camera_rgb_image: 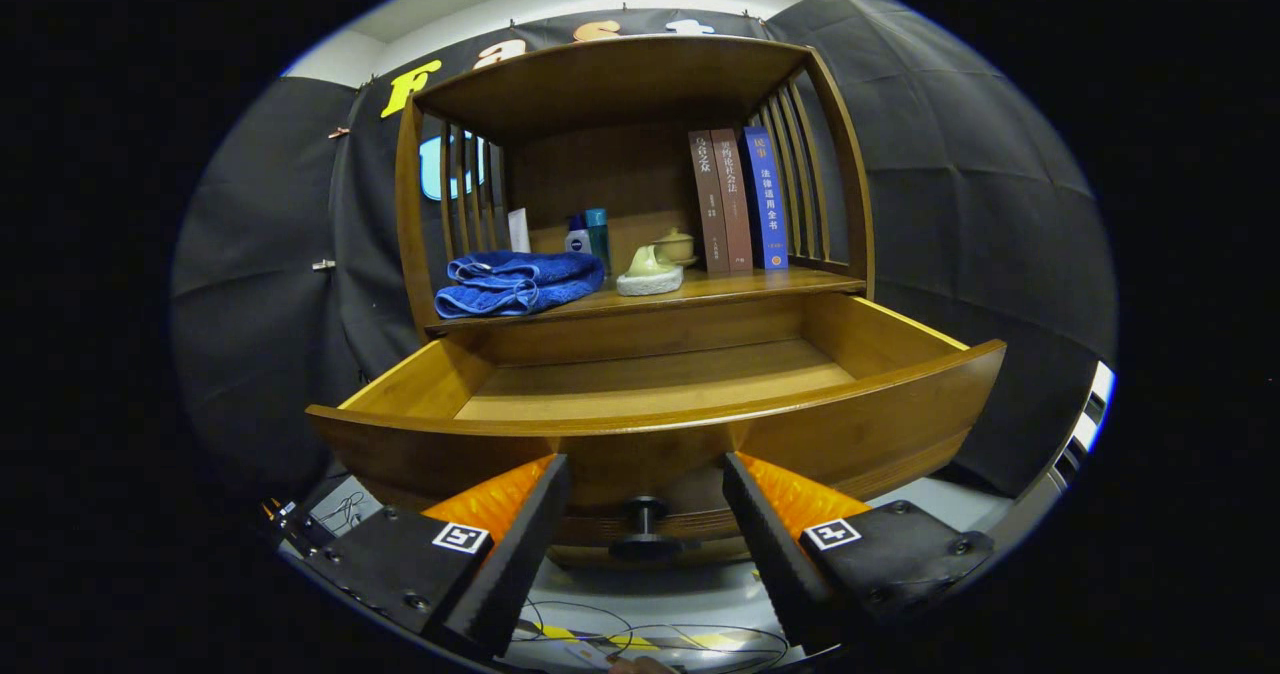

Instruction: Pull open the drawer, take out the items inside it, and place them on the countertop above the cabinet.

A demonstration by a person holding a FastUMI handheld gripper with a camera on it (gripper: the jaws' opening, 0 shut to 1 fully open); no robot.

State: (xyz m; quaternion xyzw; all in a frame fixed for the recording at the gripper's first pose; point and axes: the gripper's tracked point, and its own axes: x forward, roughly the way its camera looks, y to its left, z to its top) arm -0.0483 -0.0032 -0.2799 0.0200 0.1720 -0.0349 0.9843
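Drawer is pulled well out of the wooden cabinet, front panel bowed toward the gripper. What shows of the drawer floor is bare wood; the strip just behind the front panel is hidden by the panel itself, so can't tell there. Gripper is released: fingers spread wide, gripping nothing, tips just short of the drawer front, one either side of the dark round knob. Knob sits low on the front panel's centre, between the fingers, touched by neither. Countertop above the drawer carries: folded blue towel at the left front edge, hanging slightly over it; pale green ceramic piece on a white base near the middle of the front edge; small lidded teapot-like pot just behind it; two small bottles toward the back, left of centre, behind the towel; a white card standing by the left rear slats. Three upright books, two brown and one blue, stand side by side at the right rear, the blue one against the slatted side. Below the drawer, a light surface with loose cables under the fingers.
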